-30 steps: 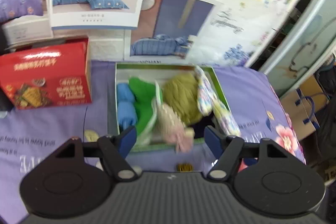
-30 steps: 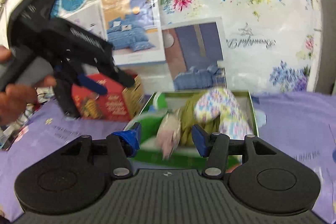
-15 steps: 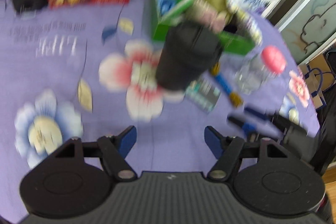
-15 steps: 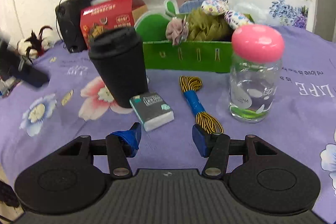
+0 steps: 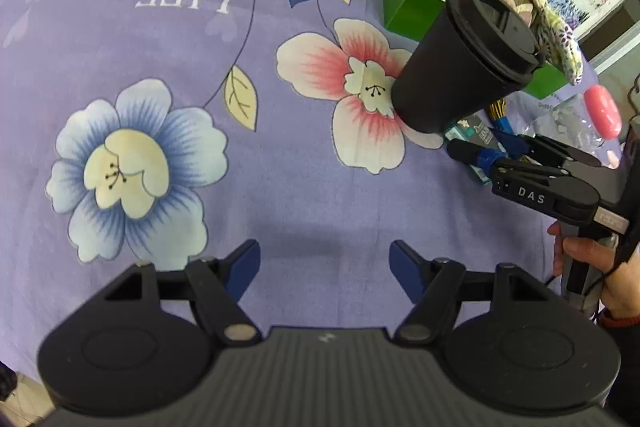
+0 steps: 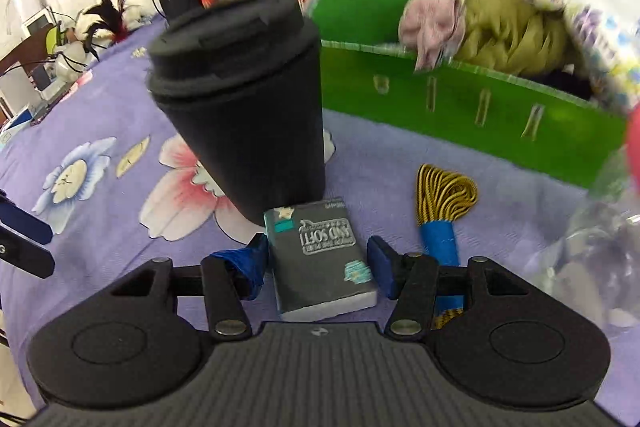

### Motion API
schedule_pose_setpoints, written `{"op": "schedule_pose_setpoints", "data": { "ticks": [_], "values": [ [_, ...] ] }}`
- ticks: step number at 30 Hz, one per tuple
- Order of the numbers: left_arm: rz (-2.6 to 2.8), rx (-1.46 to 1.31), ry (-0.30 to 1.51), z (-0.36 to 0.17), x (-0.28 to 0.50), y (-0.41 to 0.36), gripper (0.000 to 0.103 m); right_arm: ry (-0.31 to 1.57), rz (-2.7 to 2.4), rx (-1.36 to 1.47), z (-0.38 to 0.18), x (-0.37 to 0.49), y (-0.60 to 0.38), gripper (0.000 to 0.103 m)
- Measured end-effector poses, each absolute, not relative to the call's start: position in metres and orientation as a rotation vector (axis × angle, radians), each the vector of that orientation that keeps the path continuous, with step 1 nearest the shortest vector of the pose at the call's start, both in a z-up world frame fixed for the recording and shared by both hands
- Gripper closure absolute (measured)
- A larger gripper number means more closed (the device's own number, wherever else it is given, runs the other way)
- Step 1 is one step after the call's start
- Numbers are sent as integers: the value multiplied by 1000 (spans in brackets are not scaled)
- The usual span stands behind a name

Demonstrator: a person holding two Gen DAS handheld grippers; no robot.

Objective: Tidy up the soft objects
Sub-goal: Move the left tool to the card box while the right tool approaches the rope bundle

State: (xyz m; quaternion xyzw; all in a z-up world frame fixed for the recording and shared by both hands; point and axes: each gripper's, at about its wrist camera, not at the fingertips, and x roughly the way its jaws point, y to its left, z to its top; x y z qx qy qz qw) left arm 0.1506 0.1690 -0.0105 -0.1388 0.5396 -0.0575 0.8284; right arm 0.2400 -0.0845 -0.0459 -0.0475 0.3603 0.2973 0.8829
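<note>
Most of the soft stuff already sits in the green box: a blue cloth, olive yarn, a pink piece, a floral fabric roll. Left out on the tabletop is the tissue pack, just in front of the black cup. The right tool straddles the pack, jaws opening, not pressing it. The left tool hangs open and empty.
</note>
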Motion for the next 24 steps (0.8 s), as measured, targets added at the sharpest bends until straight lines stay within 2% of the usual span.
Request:
{"op": "schedule_pose_setpoints", "data": {
  "ticks": [10, 17, 24],
  "values": [
    [-137, -219, 1112, -2, 148, 151, 31, 816, 859, 103, -35, 171, -71, 62],
    [-185, -174, 1096, 1, 147, 135, 31, 599, 525, 139, -4, 140, -122, 61],
    [-202, -161, 1109, -6, 150, 129, 31, 619, 346, 15, -27, 153, -137, 61]
  ]
}}
